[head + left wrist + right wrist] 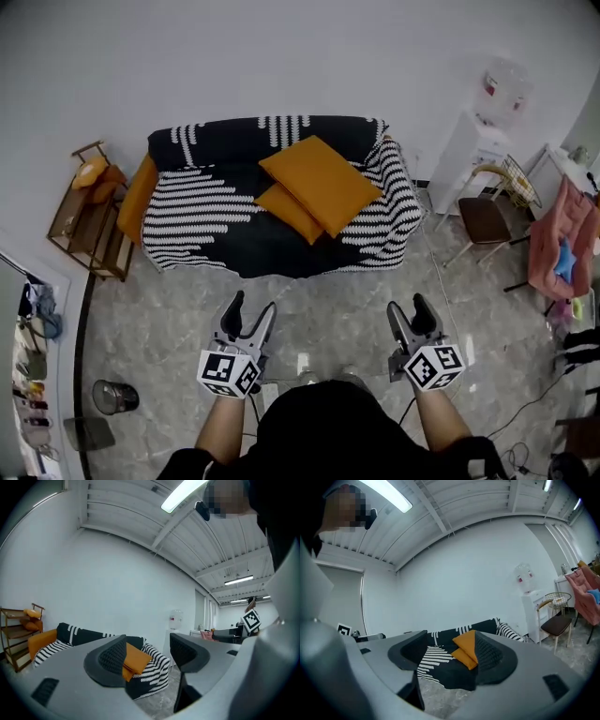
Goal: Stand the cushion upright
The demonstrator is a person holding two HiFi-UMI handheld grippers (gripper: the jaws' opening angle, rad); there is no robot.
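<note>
Lying on sofa [187, 220], cushion [321, 181], left hand-held gripper [251, 306], right hand-held gripper [409, 306], jaws apart

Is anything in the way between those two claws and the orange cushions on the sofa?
Nothing visible: only floor lies between the left gripper, the right gripper and the sofa bearing the orange cushions.

Lower cushion [281, 210] mostly hidden under upper cushion [323, 183], wooden shelf [89, 234] contents indistinct

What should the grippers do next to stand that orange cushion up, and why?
Probably move closer to the sofa: left gripper and right gripper are open, empty, over the floor, while the top cushion lies slanted on a lower cushion.
</note>
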